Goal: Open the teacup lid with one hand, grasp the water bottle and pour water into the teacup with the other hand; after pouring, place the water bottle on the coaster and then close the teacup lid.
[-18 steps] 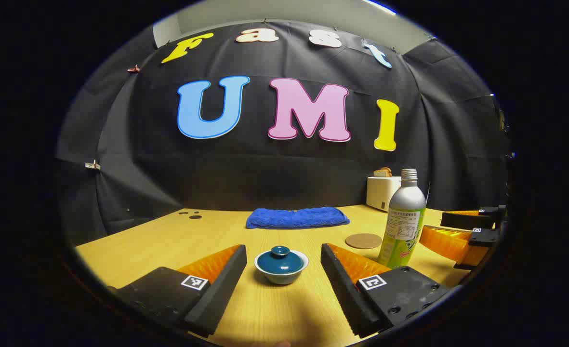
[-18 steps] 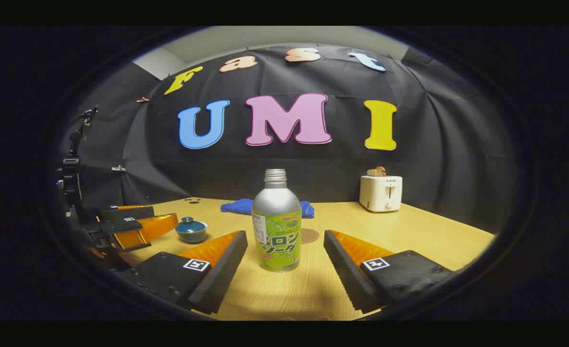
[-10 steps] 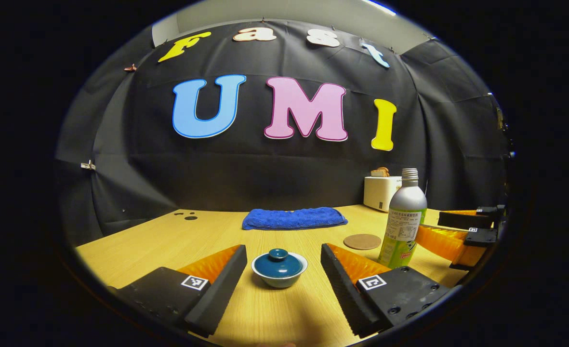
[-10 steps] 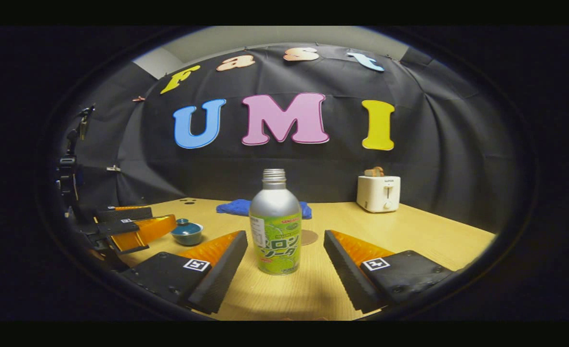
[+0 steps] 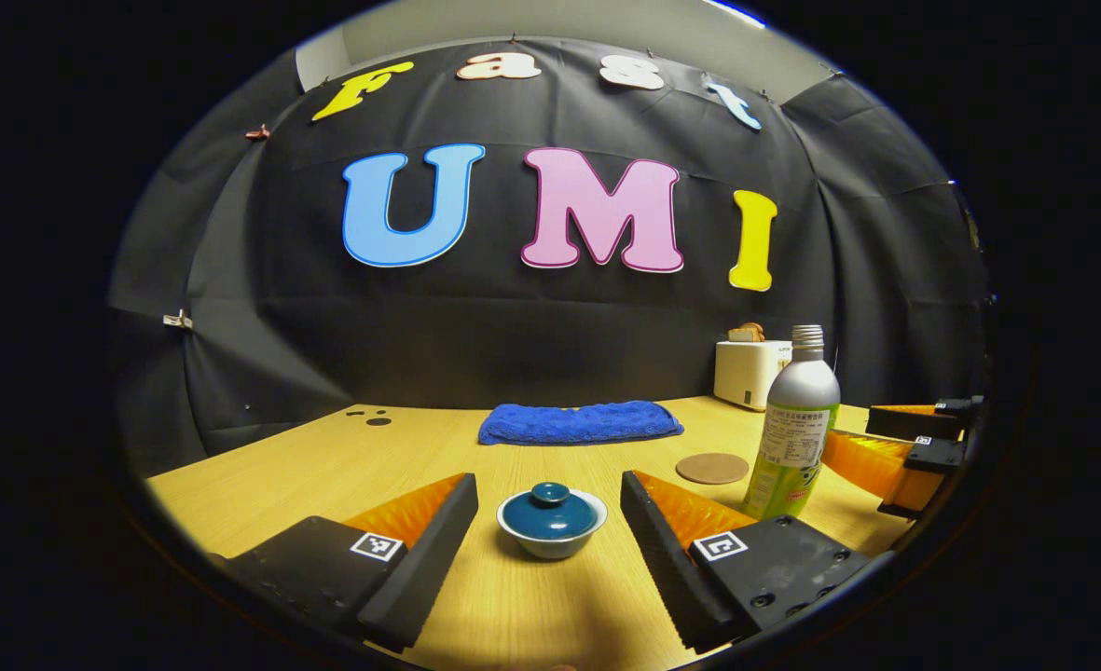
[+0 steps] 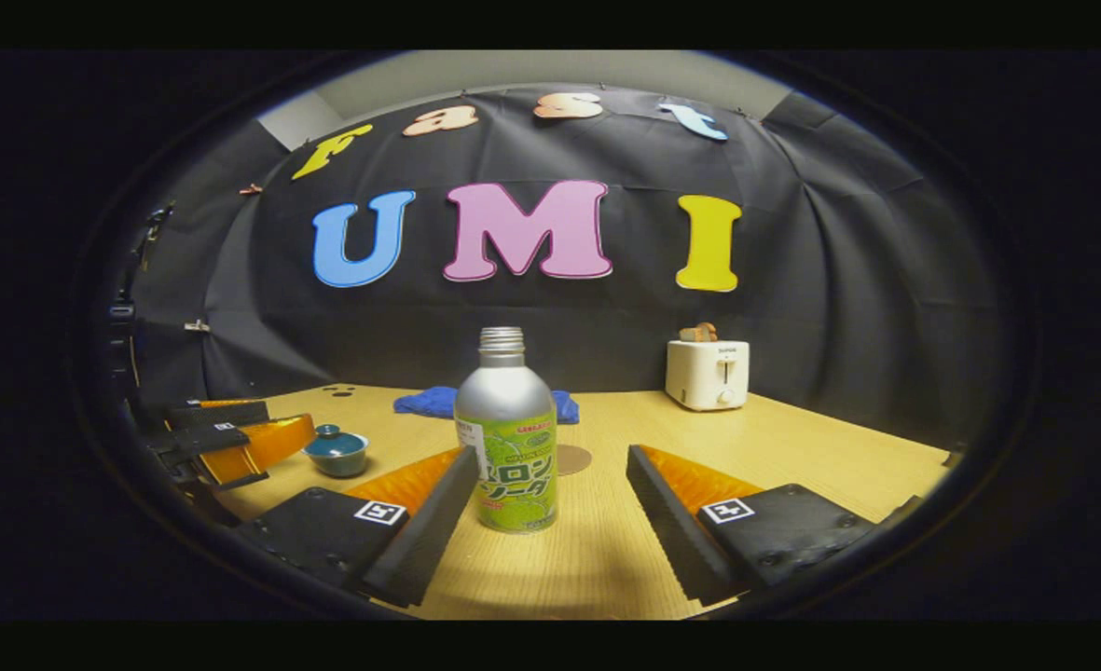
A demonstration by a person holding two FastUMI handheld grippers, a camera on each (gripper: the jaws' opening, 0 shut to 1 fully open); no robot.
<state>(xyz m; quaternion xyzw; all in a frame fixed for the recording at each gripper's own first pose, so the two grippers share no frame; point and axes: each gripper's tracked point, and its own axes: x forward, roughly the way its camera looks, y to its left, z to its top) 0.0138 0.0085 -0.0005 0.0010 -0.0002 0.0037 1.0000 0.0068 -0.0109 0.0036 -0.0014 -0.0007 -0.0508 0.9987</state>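
Observation:
A small white teacup (image 5: 552, 536) with a dark teal lid (image 5: 550, 510) stands on the wooden table (image 5: 345, 466), just ahead of my left gripper (image 5: 550, 508), which is open and not touching it. The silver bottle (image 6: 508, 433) with a green label stands uncapped and upright between the fingertips of my right gripper (image 6: 552, 485), which is open; the bottle sits close to the left finger. A round brown coaster (image 5: 712, 468) lies behind the bottle. In the left gripper view the bottle (image 5: 794, 424) is at right, with the right gripper (image 5: 895, 447) beyond it. The left gripper (image 6: 233, 438) and the teacup (image 6: 337, 452) show at left in the right gripper view.
A folded blue towel (image 5: 580, 421) lies at the back of the table. A white toaster (image 6: 707, 373) with bread in it stands at the back right. Small dark holes (image 5: 370, 416) mark the table's far left.
The right gripper view has shifted right, so the bottle now sits nearer its left finger. The left gripper view shifted slightly; the teacup sits a little right of before. Both grippers stay open.

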